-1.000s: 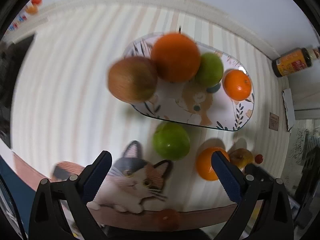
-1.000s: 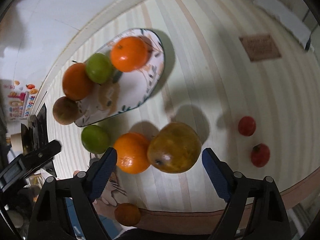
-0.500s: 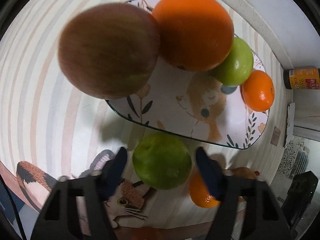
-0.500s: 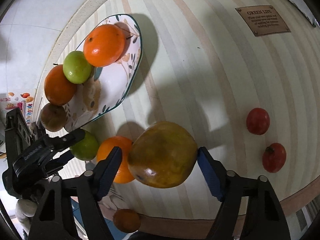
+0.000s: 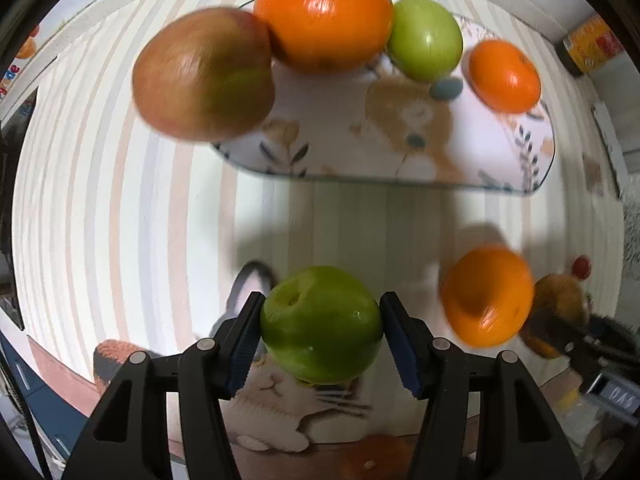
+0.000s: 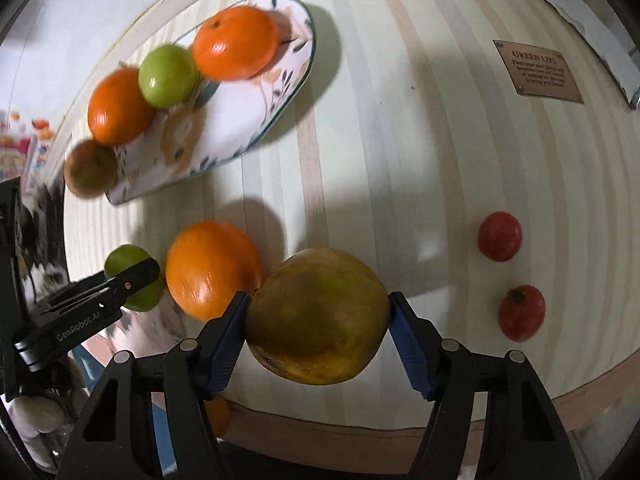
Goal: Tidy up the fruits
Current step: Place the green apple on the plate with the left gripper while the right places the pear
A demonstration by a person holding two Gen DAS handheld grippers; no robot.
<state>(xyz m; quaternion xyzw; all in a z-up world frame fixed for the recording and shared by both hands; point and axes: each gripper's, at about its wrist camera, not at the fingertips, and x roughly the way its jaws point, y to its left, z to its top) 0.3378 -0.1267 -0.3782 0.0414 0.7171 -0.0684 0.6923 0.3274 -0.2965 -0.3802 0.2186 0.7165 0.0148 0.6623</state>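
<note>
Down at the lower centre of the left wrist view, the left gripper [image 5: 321,330] has just been closing, and its blue fingers [image 5: 245,340] now press both sides of a green apple [image 5: 321,324], which sits over a cat picture [image 5: 288,400] on the striped surface [image 5: 120,220]. To its right lies a loose orange [image 5: 486,296], blurred, with a brownish fruit partly hidden behind it at the right edge. Across the upper part of that frame stands the patterned plate [image 5: 400,160], carrying along its far rim a large orange [image 5: 324,14], a small green fruit [image 5: 425,38] and a smaller orange [image 5: 505,76]; a reddish-brown apple [image 5: 204,74] sits at the plate's left end, whether on the rim or just beside it I cannot tell. In the right wrist view, the right gripper [image 6: 318,330] has likewise been closing, and its fingers [image 6: 226,344] clamp a yellow-brown pear-like fruit [image 6: 318,316] at lower centre, which touches the loose orange on its left. Two small red tomatoes [image 6: 500,236] lie well apart at the right, and a brown label [image 6: 538,74] is fixed to the surface at upper right.
</note>
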